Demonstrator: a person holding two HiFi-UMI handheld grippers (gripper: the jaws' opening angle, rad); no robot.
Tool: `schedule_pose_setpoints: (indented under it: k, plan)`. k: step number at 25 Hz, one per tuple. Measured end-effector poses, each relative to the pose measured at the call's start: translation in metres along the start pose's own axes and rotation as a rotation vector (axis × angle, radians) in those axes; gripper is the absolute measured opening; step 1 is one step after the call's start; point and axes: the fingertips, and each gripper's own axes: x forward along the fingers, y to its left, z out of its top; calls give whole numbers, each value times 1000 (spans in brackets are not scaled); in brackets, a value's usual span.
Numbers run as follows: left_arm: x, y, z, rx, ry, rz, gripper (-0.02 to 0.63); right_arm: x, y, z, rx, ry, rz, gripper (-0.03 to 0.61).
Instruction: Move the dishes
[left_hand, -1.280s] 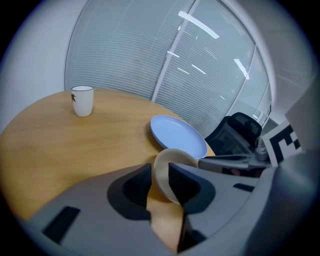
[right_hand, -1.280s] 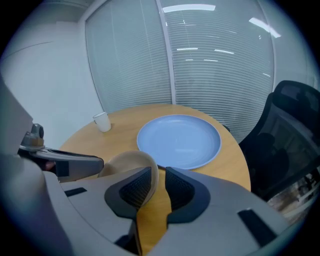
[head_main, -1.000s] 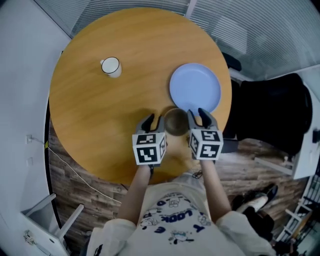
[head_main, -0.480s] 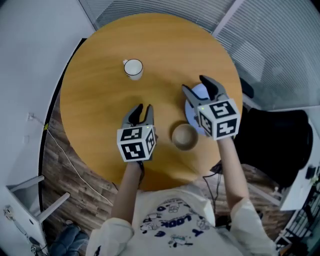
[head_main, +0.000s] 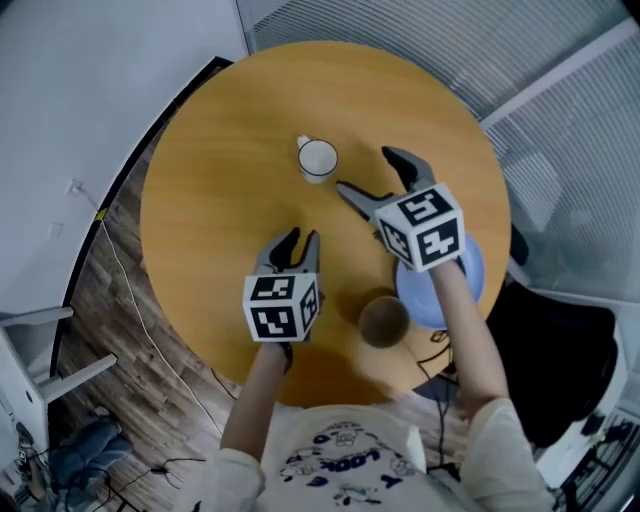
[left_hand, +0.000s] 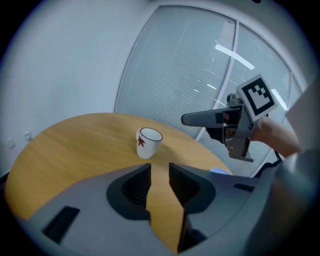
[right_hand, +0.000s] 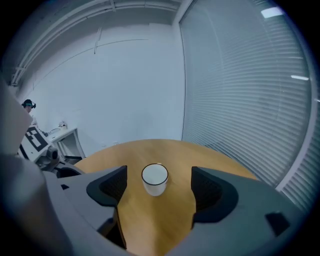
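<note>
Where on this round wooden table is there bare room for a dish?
Free: the left side, between the white mug and the table's left rim, and the far arc beyond the mug. Crowded: the near right edge, brown bowl beside pale blue plate.

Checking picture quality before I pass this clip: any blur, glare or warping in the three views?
Head view: evenly lit, mug and table fairly crisp, only soft shadows, the round table slightly stretched by the wide lens. Left gripper view: strong fisheye, dark corners, blinds bowed, bright light streaks across them. Right gripper view: same dark fisheye rim, mug sharp at centre, no glare.
</note>
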Motion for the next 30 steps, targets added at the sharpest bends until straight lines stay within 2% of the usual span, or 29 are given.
schedule_pose_setpoints:
  k: [7,14,18,24,30]
  plan:
    - [6,20,-2,-59,-5,24,94,67,19,-5,-19,10,50,423]
    - [7,30,-10,-108,3,38,94,109,26,-20,41,3,71,430]
    - [11,37,-18,-123,28,37,94,124,22,-28,54,5,46,430]
    - [7,40,-30,-152,51,25,94,130,20,-31,120,-46,47,428]
    - [1,45,-40,-176,57,34,94,134,21,-37,42,-122,36,425]
